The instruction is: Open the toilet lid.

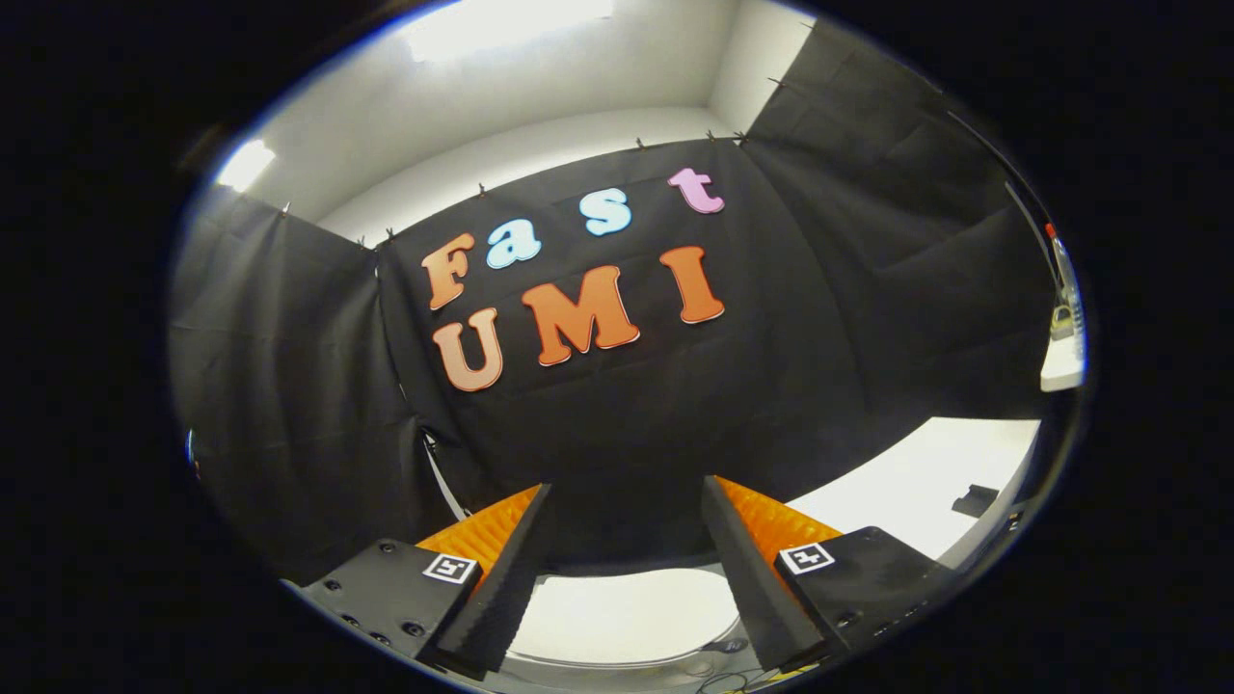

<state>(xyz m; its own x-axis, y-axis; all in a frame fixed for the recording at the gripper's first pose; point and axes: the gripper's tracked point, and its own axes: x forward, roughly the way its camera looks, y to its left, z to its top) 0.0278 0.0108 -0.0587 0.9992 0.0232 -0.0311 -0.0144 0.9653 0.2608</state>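
While the gripper (625, 501) points at the black cloth wall (617, 405) of the booth, its jaws stand open with a wide gap between them, and nothing is held or touched by either finger. The white toilet lid (627, 612) lies low between the two fingers, below their tips and nearer the camera than the wall. It looks flat and closed, though the fingers cover both of its sides and its near part is cut off, so its full outline cannot be made out. A pale curved rim (617, 663) runs under the lid's near edge; whether that is the seat or the bowl is hard to tell. Thin dark wires (723, 680) lie just nearer than that rim, too small to identify. To the right of the lid, beyond the right finger, a white surface (925, 482) reaches toward the wall, and a small dark object (976, 500) rests on it, too blurred to name. Farther right of the lid, a white ledge (1060, 361) with a small unclear item on it is squeezed by the lens. Left of the lid, a pale curved strip (439, 477) hangs against the cloth. Above the wall, a white ceiling (578, 87) carries bright lights (501, 21).
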